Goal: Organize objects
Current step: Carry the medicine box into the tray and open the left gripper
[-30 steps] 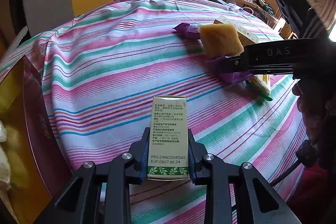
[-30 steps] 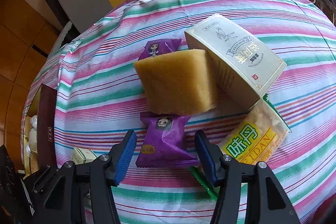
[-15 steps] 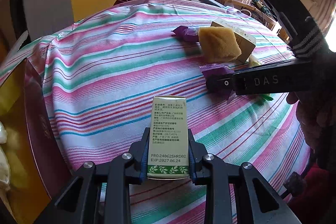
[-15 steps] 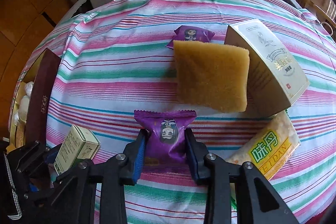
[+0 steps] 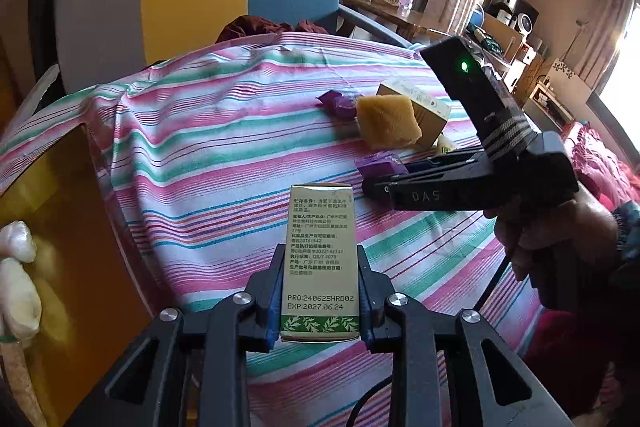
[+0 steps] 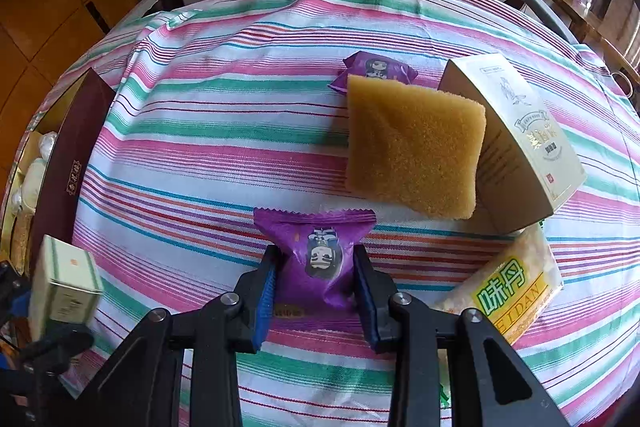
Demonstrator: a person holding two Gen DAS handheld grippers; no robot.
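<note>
Slippage is the main worry with the purple snack packet (image 6: 320, 263), which the right tool (image 6: 316, 291) pinches across its soft middle, just above the striped worktop (image 6: 208, 131). Such a wrapper is slick and air-filled (it may squash or squirm free), so a quick swing could drop it. The left tool (image 5: 319, 301) is clamped on the green-and-white carton (image 5: 321, 259), gripping only its lower part; the tall carton could pivot between the pads if it bumps anything. Both tools sit near each other, and a crossing path toward the dark red box (image 6: 76, 147) at the worktop's left edge might make them collide. Nearby, the yellow sponge (image 6: 412, 147) leans against the cream box (image 6: 520, 131), with a second purple packet (image 6: 376, 67) behind it and a yellow snack bag (image 6: 512, 291) beside; a careless sweep could knock the sponge flat.
</note>
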